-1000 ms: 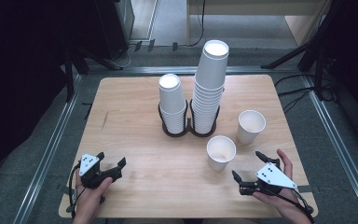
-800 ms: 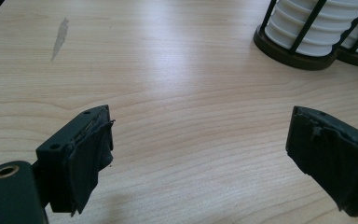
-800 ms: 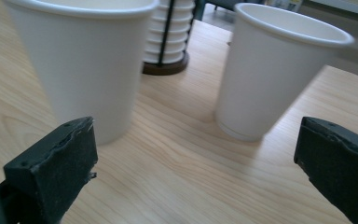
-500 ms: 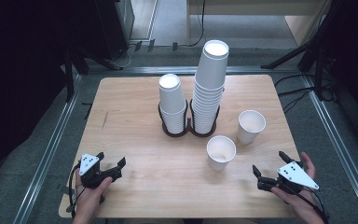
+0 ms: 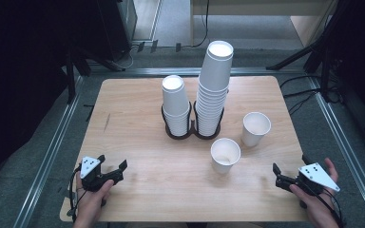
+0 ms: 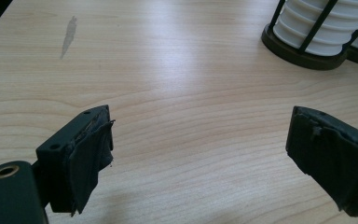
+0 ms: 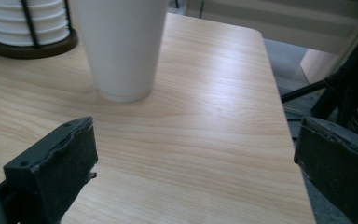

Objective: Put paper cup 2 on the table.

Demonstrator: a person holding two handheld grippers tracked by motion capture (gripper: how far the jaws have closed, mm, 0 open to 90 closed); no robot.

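left tongs point(image 5: 110, 169): near left of the tabletop point(image 5: 138, 99), jaws wide apart, nothing between them, bare wood ahead in the left gripper view.
right tongs point(image 5: 289, 172): near right corner, at the tabletop's right edge, jaws wide apart, empty.
near cup point(image 5: 225, 155): upright, open end up, right of centre, well apart from the right tongs.
far cup point(image 5: 255, 128): upright, just right of and beyond the near cup, not touching it; it stood ahead of the right tongs in the right gripper view point(image 7: 121, 46).
rack point(image 5: 192, 130): dark two-ring holder at mid tabletop, just beyond the near cup.
short stack point(image 5: 176, 107): left ring.
tall stack point(image 5: 214, 90): right ring, clearly higher than the short stack.
hands: left hand point(image 5: 91, 202) and right hand point(image 5: 319, 202) gripped the tool bodies at the near edge.
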